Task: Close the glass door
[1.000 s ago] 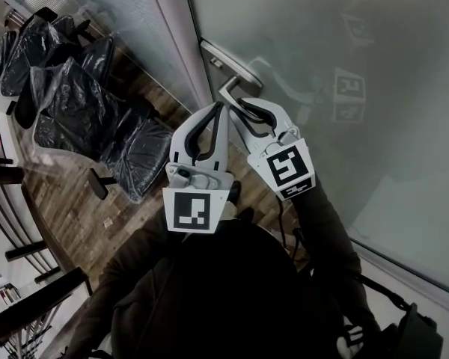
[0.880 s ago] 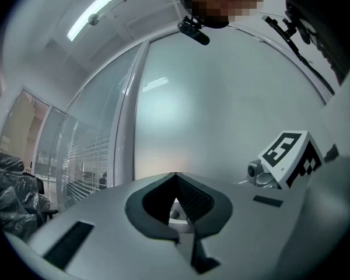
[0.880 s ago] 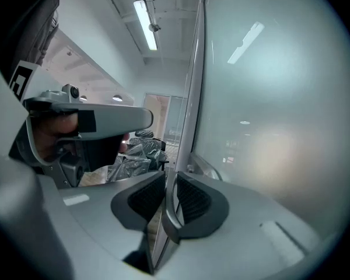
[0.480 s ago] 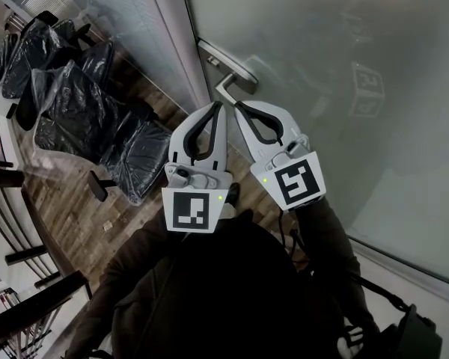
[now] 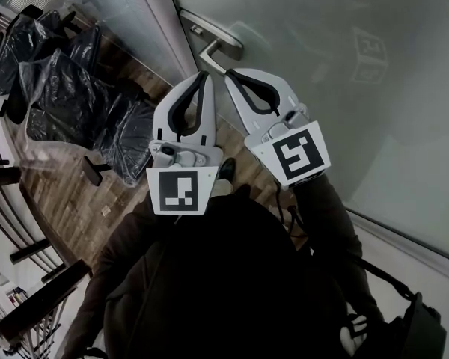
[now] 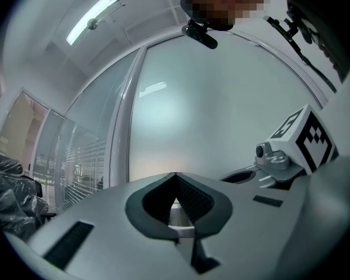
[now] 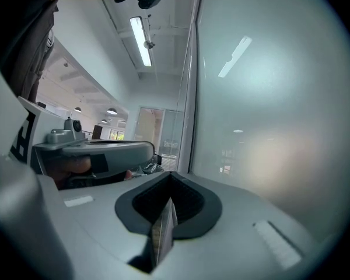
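Nearest, the left gripper point(image 5: 203, 75) and the right gripper point(image 5: 227, 73) sit side by side, each with its jaws pressed together on nothing. Just beyond their tips is the metal lever handle point(image 5: 223, 48), mounted at the left edge of the frosted glass door point(image 5: 344, 111), which fills the right and far side. The panel is probably heavy, rigid, slick and breakable, so the handle looks the safest purchase, moved steadily. Plastic-wrapped chairs point(image 5: 60, 96) stand far left.

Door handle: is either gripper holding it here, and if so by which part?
Nothing is held. The left gripper and the right gripper both have their jaws together and empty, tips just short of the door handle, not around it.
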The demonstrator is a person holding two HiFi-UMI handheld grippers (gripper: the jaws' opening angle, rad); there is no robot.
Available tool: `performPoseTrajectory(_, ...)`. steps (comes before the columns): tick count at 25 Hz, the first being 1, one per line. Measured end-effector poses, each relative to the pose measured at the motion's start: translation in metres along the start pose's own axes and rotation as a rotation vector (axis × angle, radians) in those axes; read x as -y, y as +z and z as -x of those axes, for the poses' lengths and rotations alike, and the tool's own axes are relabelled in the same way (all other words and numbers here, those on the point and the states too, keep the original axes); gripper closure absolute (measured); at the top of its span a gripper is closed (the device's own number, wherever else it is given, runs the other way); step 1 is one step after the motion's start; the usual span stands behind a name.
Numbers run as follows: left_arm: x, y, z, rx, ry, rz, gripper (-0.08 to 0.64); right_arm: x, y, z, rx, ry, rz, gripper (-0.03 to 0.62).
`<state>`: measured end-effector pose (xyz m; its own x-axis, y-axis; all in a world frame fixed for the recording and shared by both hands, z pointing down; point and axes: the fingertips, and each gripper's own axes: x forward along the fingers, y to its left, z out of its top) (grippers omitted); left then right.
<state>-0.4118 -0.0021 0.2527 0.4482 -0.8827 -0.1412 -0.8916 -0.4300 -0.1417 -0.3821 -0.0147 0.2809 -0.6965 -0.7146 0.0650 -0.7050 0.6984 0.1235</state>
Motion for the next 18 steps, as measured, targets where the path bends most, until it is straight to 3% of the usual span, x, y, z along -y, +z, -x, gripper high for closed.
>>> performPoseTrajectory(18, 0.009, 0.009, 0.002, 0.025, -0.003, -0.003, 0.563, 0.000, 0.003, 0.015, 0.012, -0.005, 0.005, 0.592)
